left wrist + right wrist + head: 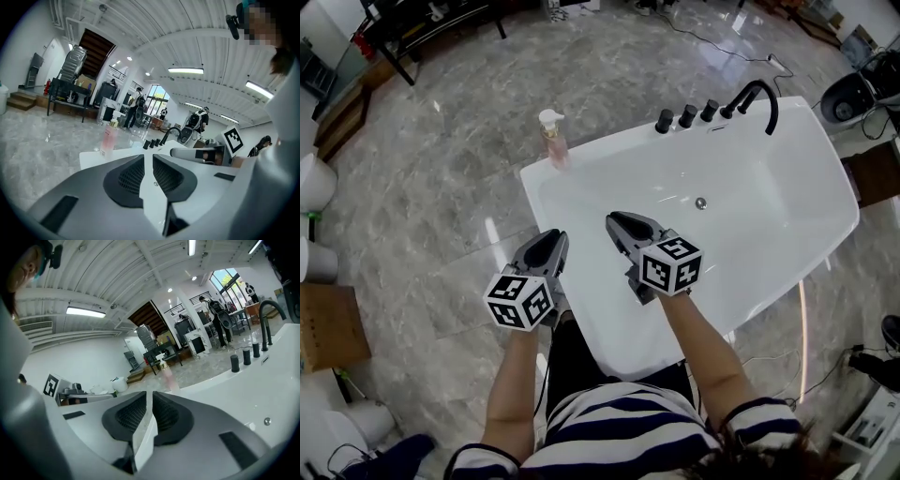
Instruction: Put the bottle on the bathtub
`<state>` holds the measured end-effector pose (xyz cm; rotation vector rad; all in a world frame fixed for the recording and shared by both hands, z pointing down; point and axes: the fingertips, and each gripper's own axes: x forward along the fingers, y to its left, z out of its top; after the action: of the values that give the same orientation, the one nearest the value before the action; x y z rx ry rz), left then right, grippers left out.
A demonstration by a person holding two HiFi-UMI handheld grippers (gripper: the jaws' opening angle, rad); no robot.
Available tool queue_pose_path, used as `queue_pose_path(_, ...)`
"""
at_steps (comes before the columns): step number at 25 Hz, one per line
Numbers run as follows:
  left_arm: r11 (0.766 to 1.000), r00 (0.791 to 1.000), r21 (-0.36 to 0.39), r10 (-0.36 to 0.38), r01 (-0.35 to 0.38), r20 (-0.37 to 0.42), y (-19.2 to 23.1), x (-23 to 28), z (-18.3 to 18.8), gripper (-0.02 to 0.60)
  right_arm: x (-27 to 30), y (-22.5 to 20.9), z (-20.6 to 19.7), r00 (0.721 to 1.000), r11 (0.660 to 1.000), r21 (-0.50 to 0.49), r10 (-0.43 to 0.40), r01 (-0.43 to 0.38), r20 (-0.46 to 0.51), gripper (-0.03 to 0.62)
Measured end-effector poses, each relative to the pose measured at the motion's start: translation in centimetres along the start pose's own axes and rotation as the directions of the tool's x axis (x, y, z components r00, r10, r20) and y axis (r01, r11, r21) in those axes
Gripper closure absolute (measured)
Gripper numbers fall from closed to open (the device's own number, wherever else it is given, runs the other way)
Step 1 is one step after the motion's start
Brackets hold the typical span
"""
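Standing upright on the far-left corner of the white bathtub's (pixel 825 178) rim, the pink pump bottle (pixel 553 141) is resting on its base with its white pump head on top, and nothing is touching it. It is sitting well apart from both grippers, which are hanging at the near side of the tub.

The left gripper (pixel 551 238) is hovering over the tub's near-left edge, pointing toward the far side. Its jaws are drawn almost together, leaving only a thin slit between the ribbed pads, and nothing is lying in that slit. The right gripper (pixel 617 223) is hovering just to its right, over the near part of the basin. Its jaws are likewise pressed nearly together and are pinching nothing. Each is carrying its marker cube at the near end, with a bare forearm behind it.

Along the tub's far rim, three black knobs (pixel 686 116) are standing in a row, and the black curved faucet (pixel 759 98) is arching over the basin just right of them. A small round drain (pixel 700 202) is showing on the tub's floor. Grey marble flooring (pixel 441 187) is spreading around the tub, and the person's striped shirt (pixel 619 431) is showing at the near edge.
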<state>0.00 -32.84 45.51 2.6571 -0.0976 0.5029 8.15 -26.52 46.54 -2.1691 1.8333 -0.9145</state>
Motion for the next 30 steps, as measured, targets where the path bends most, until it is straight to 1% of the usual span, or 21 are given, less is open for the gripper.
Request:
queue_pose_path(4,0.999,1.000,-0.024,0.026,-0.027,-0.010,-0.3,-1.0,-0.6,0.525,-1.1,0.4,-0.6,1.000,1.000,0.024,-0.009,0.009,0.004,0.550)
queue_pose_path(10,0.997,0.996,-0.016,0.081,-0.081,-0.045,0.1,-2.2,-1.7,0.537,-1.9,1.1,-1.6,1.000,0.997,0.071,-0.019,0.019,0.002,0.566)
queue_pose_path(17,0.995,0.993,-0.027,0.097,-0.099,-0.067,0.2,-2.7,-2.0,0.539,-2.4,1.6,-2.2,0.999,0.997,0.061,-0.038,0.039,-0.023,0.568)
queue_pose_path(23,0.991,0.991,-0.047,0.122,-0.125,-0.059,0.6,-2.8,-2.1,0.539,-2.5,1.2,-2.8,0.998,0.996,0.073,-0.048,0.050,-0.037,0.568)
queue_pose_path(30,0.990,0.990,-0.055,0.126,-0.129,-0.062,0.6,-3.2,-2.1,0.540,-2.6,1.2,-2.8,0.998,0.996,0.078,-0.050,0.053,-0.043,0.568)
